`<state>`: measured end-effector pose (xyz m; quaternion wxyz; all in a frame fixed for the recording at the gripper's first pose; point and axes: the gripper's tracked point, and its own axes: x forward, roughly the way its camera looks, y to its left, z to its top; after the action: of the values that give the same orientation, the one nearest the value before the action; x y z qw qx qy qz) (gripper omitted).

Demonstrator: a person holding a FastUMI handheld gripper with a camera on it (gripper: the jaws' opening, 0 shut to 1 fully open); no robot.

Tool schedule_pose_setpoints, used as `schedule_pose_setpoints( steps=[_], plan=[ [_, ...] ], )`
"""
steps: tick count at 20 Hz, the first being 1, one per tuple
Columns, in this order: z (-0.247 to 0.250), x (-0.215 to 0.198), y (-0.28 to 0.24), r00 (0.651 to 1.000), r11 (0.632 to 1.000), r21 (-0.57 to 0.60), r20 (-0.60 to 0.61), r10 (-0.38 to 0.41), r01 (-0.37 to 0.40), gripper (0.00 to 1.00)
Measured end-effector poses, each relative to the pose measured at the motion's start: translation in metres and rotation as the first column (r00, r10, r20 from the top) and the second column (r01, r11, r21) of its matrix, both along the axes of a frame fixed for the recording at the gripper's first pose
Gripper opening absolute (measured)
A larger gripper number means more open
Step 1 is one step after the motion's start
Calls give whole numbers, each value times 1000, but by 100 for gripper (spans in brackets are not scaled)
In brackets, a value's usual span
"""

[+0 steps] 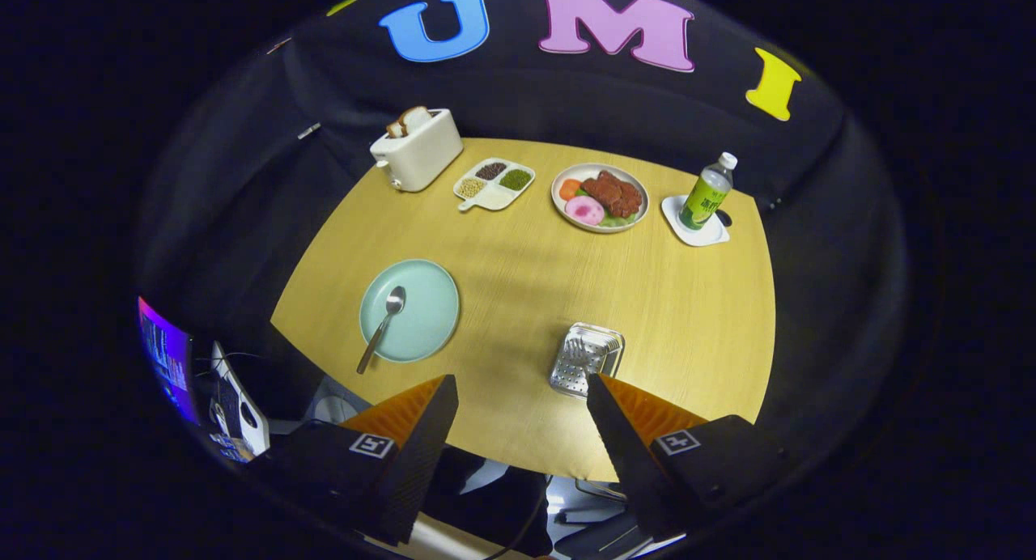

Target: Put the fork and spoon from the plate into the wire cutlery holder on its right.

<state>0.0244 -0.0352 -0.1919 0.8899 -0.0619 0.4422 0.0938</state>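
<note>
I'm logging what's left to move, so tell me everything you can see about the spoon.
The spoon looks like plain silvery metal. It lies flat on the pale green plate, its bowl near the plate's middle and its handle running out over the near rim. Nothing else touches it. The open gripper hangs apart from it.

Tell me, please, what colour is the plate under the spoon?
Pale mint green plate, seen in the gripper view.
</note>
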Motion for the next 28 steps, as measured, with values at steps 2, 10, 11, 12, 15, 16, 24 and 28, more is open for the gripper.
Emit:
schedule_pose_setpoints(
  steps=[2, 10, 11, 12, 15, 16, 24, 28],
  plan=[
    [8, -2, 20, 997, 999, 31, 77, -27, 25, 100],
    [-59, -15, 152, 999, 989, 141, 3, 43, -43, 100],
    [-73, -17, 169, 998, 986, 161, -39, 48, -41, 100],
    [-87, -17, 186, 996, 983, 178, -80, 50, -35, 100],
    [-125, -11, 213, 985, 986, 164, -167, 49, -21, 100],
    [-136, -9, 220, 982, 987, 160, -186, 41, -11, 100],
    [-206, 26, 250, 961, 996, 86, -275, -13, 38, 100],
    [-236, 34, 249, 943, 996, 34, -328, -63, 78, 100]
  ],
)
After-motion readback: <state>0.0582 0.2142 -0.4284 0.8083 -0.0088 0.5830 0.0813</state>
